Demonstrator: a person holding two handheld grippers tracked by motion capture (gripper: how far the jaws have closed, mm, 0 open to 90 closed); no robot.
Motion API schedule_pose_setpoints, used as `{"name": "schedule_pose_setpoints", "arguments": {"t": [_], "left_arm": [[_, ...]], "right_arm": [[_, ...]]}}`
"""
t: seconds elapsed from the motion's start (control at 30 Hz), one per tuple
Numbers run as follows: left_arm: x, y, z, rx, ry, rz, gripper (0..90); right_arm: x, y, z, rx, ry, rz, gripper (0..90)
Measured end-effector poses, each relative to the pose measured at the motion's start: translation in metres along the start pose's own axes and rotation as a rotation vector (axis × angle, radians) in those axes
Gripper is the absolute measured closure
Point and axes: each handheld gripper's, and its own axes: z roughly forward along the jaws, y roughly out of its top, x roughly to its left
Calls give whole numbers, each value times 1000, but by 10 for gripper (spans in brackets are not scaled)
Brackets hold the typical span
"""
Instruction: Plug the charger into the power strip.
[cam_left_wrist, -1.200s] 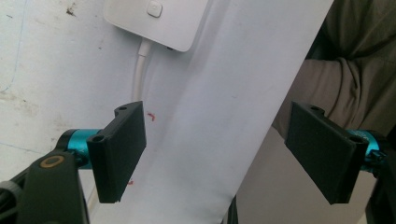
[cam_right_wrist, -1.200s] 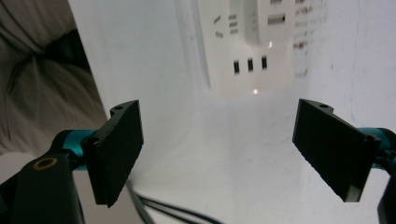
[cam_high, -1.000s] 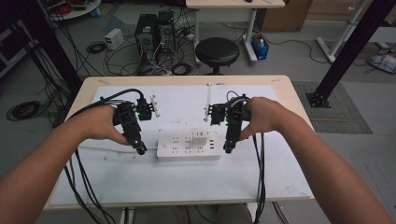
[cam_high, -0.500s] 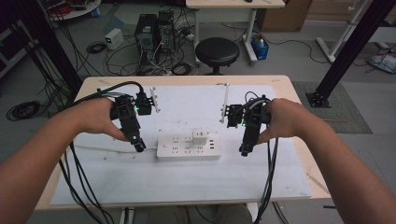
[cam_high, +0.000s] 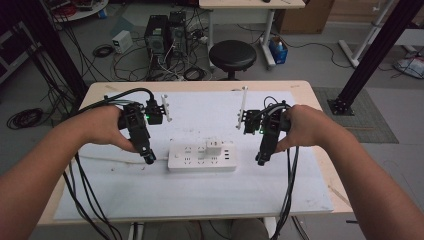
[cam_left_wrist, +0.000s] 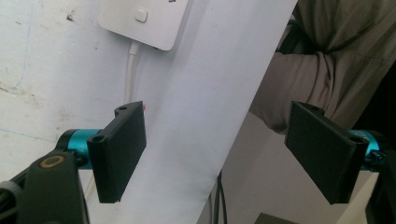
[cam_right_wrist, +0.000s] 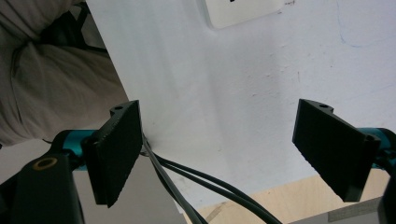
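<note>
High view shows a white power strip (cam_high: 202, 156) lying flat on the white sheet (cam_high: 200, 195) that covers the wooden table (cam_high: 320, 95), right between the two grippers. A small white plug (cam_high: 213, 147) sits in one of its sockets, on the side nearer the right gripper. The left gripper (cam_high: 148, 159) points down at the sheet just beside the strip's left end, its tip close to that end but not touching it as far as I can tell. The right gripper (cam_high: 261, 161) points down near the strip's right end, with a clear strip of bare sheet between them. Black cables (cam_high: 287, 200) trail from both grippers toward the person's side of the table

Left gripper view has the two black jaws standing wide apart with nothing between them; beyond them lies the corner of the power strip (cam_left_wrist: 147, 21) with its white cord (cam_left_wrist: 130, 70) running back toward the left jaw. Right gripper view also has its jaws spread wide and empty, with a corner of the power strip (cam_right_wrist: 243, 11) well ahead of them
</note>
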Motion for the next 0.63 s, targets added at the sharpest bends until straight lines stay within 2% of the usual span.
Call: {"name": "schedule_pose_setpoints", "arguments": {"t": [0.1,0.13,0.27,0.3,0.47,0.53,0.63], "left_arm": [[-1,-1,0,-9,-1,-5,207],[-2,-1,0,-8,1,-4,207],[-3,-1,0,-3,2,3,207],[-3,0,0,-4,2,1,207],[-4,0,-1,-8,1,1,207],[-5,1,-1,-3,0,7,207],[-5,1,-1,-10,0,6,207]], "right_arm": [[1,1,0,5,-2,-3,160],[2,1,0,8,-1,10,160],[2,2,0,8,-1,-8,160],[3,2,-1,16,1,7,160],[3,1,-2,5,4,2,160],[3,0,-1,3,2,19,160],[1,0,-1,1,1,6,160]]}}
